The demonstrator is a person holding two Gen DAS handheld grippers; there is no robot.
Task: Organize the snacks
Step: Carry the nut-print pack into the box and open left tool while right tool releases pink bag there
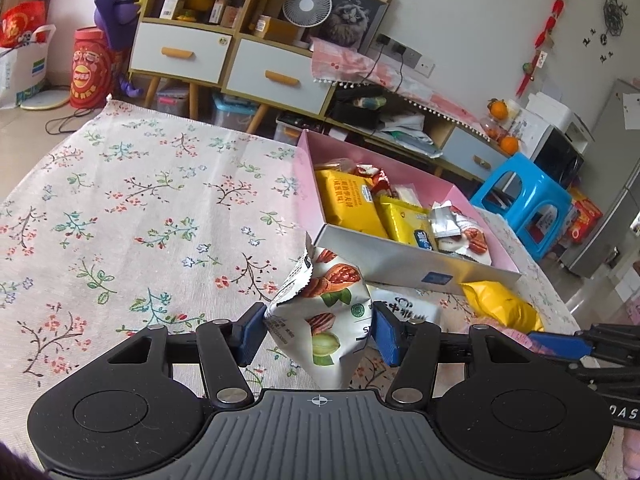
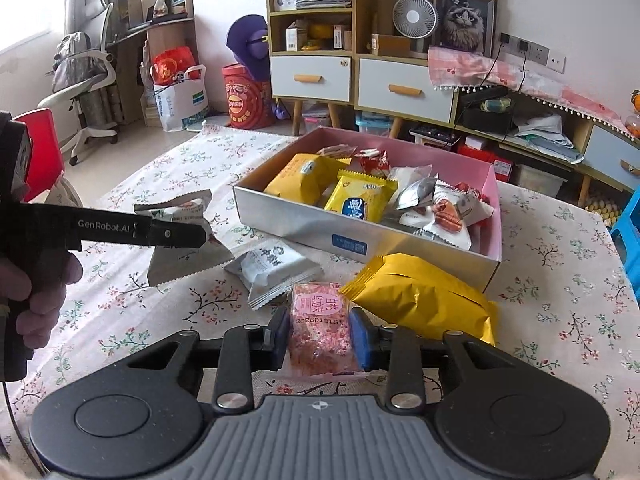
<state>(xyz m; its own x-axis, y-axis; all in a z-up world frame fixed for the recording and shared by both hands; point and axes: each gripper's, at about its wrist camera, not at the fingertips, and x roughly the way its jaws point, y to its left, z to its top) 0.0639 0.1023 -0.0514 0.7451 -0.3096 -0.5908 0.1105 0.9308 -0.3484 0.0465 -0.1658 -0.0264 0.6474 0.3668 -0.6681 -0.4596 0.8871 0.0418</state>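
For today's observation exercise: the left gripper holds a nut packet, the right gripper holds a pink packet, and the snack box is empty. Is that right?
Not quite. The snack box is not empty: the right wrist view shows several packets in it. The rest stands: the left gripper holds the nut packet, and the right gripper holds the pink packet.

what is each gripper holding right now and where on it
The left gripper pinches the nut packet across its middle. The right gripper clamps the pink snack bar by its two long sides, near the middle.
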